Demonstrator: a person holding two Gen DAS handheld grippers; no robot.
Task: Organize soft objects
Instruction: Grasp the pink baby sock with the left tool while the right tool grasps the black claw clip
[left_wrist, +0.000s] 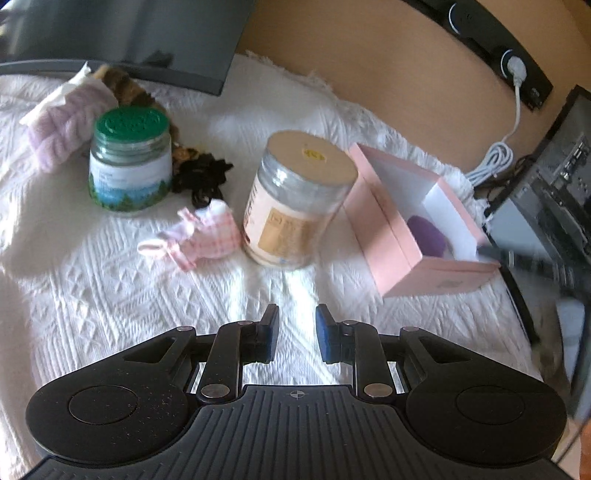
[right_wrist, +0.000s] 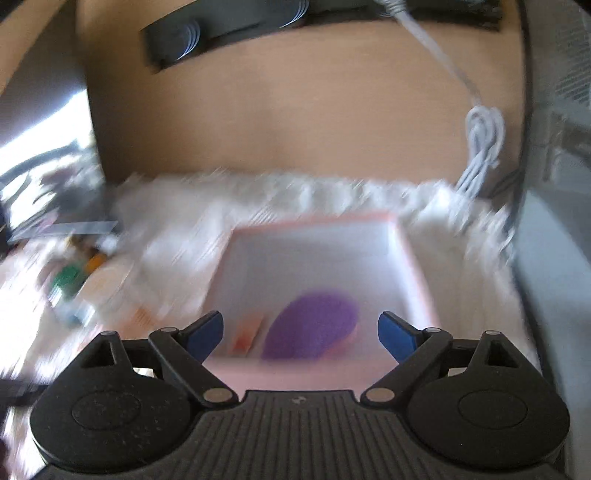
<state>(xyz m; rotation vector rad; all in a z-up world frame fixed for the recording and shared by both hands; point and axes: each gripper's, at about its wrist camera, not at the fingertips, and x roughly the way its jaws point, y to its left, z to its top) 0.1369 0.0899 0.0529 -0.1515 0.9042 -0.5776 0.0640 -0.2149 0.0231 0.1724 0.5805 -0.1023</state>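
Observation:
On the white textured cloth (left_wrist: 110, 288) lies a pink checked baby mitten (left_wrist: 199, 236), with a black scrunchie (left_wrist: 201, 179) behind it and a lilac knitted piece (left_wrist: 66, 125) at the far left. The pink box (left_wrist: 391, 236) at the right holds a purple soft item (left_wrist: 430, 234). My left gripper (left_wrist: 296, 332) hovers over the cloth in front of the mitten, its jaws apart with nothing between them. In the blurred right wrist view my right gripper (right_wrist: 300, 334) stands wide open above the near edge of the pink box (right_wrist: 421, 280), the purple item (right_wrist: 314, 328) lying below its fingers.
Two jars stand among the soft things: a green-lidded one (left_wrist: 129, 162) and a taller cream one (left_wrist: 295, 199). A brown patterned fabric (left_wrist: 125, 86) lies behind the lilac piece. A coiled white cable (left_wrist: 495, 158) and dark equipment (left_wrist: 554, 206) are at the right, a tan wall (left_wrist: 369, 55) behind.

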